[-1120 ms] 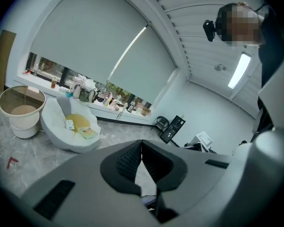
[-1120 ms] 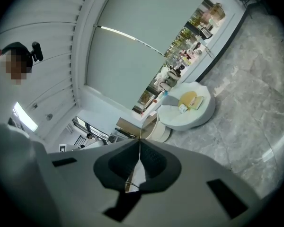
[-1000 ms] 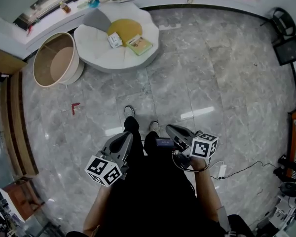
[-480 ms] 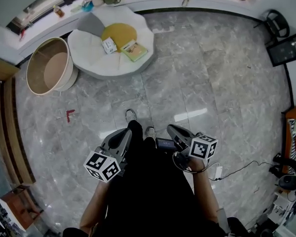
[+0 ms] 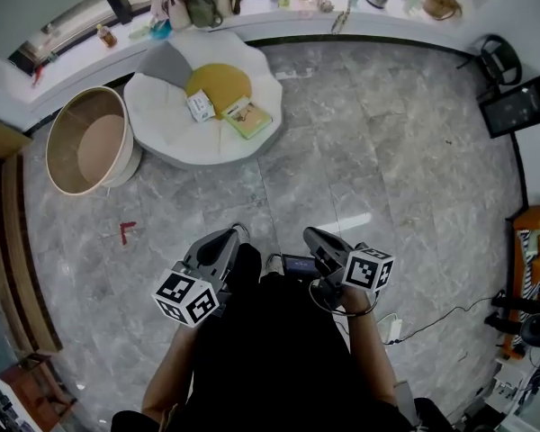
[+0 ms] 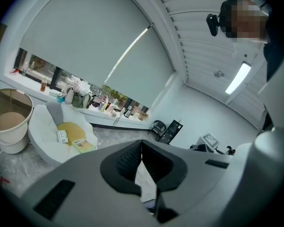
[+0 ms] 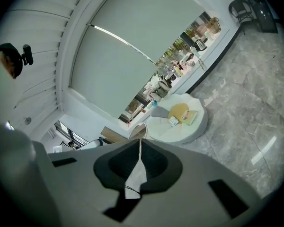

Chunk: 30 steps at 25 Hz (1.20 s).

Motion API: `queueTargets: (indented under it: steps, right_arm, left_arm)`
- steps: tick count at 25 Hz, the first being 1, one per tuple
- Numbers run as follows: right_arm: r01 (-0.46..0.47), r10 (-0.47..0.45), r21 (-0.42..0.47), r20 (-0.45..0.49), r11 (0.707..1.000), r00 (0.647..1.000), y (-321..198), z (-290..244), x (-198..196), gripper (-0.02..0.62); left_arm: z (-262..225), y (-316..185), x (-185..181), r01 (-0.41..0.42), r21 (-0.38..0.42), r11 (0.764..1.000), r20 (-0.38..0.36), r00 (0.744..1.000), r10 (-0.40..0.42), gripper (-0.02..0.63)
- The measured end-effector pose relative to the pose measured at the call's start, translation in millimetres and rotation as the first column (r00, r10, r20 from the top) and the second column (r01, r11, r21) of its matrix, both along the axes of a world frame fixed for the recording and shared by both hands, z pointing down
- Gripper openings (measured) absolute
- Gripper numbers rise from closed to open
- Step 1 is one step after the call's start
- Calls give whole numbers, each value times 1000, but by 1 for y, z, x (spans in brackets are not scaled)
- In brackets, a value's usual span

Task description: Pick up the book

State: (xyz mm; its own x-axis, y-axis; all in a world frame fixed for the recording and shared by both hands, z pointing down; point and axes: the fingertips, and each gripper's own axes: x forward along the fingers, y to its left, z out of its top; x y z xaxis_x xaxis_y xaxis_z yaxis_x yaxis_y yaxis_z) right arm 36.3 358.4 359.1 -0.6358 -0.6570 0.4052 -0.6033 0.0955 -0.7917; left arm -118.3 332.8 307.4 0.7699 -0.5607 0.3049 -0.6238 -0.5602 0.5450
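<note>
At upper left the book (image 5: 250, 119) lies on a white cushion (image 5: 169, 126); left gripper (image 5: 229, 235) and right gripper (image 5: 310, 235) are pressed together, empty.

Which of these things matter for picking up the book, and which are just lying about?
For the job: book; left claw; right claw, both shut, empty.
Lying about: small white box; yellow cushion; round tub; bags.
</note>
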Motion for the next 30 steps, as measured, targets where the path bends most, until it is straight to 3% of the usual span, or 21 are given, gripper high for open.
queueTargets:
  steps: [14, 21, 30]
  right_arm:
    - [-53, 53, -28, -8, 998, 999, -70, 7, -42, 18]
    - [-75, 73, -58, -32, 995, 997, -79, 10, -51, 18]
    - [-50, 46, -73, -59, 996, 997, -90, 8, -49, 18]
  left_arm:
    - [5, -77, -41, -39, 9, 999, -7, 999, 39, 14]
    - [7, -90, -55, -56, 13, 998, -14, 998, 57, 14]
    - [7, -92, -63, -11, -7, 1000, -48, 999, 11, 14]
